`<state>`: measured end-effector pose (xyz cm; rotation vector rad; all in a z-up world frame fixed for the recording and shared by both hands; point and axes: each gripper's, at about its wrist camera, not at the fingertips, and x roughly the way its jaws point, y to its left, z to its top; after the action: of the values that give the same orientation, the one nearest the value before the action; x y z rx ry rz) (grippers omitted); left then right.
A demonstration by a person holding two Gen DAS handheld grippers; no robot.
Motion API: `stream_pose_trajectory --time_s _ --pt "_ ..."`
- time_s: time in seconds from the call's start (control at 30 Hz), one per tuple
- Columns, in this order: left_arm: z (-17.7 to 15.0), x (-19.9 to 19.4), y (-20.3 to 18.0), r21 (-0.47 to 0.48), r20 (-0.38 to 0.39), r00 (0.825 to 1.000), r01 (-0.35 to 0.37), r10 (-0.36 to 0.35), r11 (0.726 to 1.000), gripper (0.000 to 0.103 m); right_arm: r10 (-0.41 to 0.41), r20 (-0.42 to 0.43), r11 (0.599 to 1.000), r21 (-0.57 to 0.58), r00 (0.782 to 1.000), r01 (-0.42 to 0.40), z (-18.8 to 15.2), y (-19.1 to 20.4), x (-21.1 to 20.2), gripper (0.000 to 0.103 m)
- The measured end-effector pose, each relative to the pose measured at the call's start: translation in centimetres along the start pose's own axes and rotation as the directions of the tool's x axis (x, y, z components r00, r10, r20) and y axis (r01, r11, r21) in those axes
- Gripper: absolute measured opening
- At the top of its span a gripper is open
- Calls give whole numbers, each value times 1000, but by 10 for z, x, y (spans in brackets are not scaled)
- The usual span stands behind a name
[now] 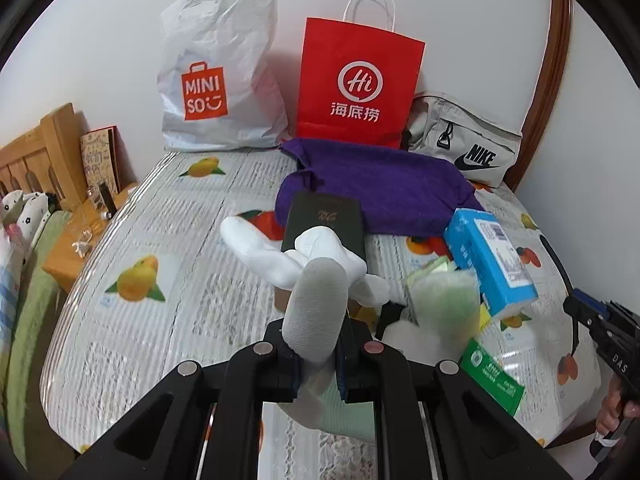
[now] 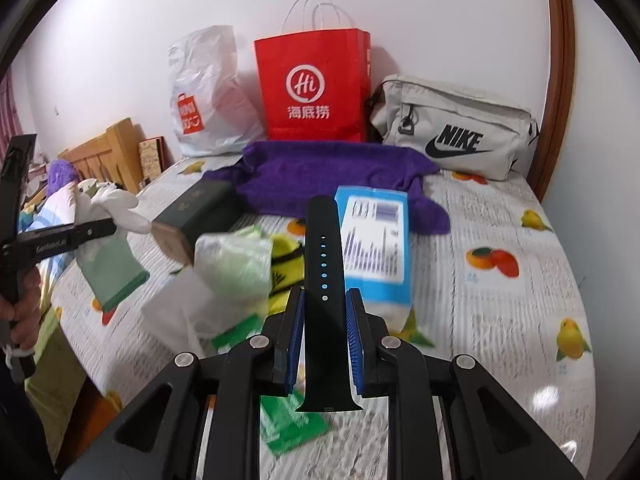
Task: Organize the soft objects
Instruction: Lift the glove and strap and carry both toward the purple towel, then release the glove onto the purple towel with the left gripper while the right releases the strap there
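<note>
My left gripper is shut on a white sock whose grey end sticks up between the jaws. In the right wrist view the same left gripper holds the sock above the bed, and a pale green part hangs below it. My right gripper is shut on a black watch strap that stands upright between its blue pads. A purple towel lies spread on the bed at the back. A yellow sock lies half hidden under a clear packet.
A red paper bag, a white Miniso bag and a grey Nike bag stand along the wall. A blue tissue pack, a dark green box and green packets litter the fruit-print bed. A wooden nightstand stands left.
</note>
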<state>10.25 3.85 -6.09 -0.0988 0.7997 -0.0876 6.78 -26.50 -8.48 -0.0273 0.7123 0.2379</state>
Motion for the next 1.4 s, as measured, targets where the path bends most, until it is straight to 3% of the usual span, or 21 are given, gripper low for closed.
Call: stream_pose_trajectory --time_s 0.7,1.4 --pt "80 40 -24 52 4 999 -34 34 998 13 -11 20 999 36 1000 10 92 -25 54 21" --pt "158 142 -33 27 -55 998 5 -4 1000 13 15 -44 998 64 999 -12 150 -60 155 21"
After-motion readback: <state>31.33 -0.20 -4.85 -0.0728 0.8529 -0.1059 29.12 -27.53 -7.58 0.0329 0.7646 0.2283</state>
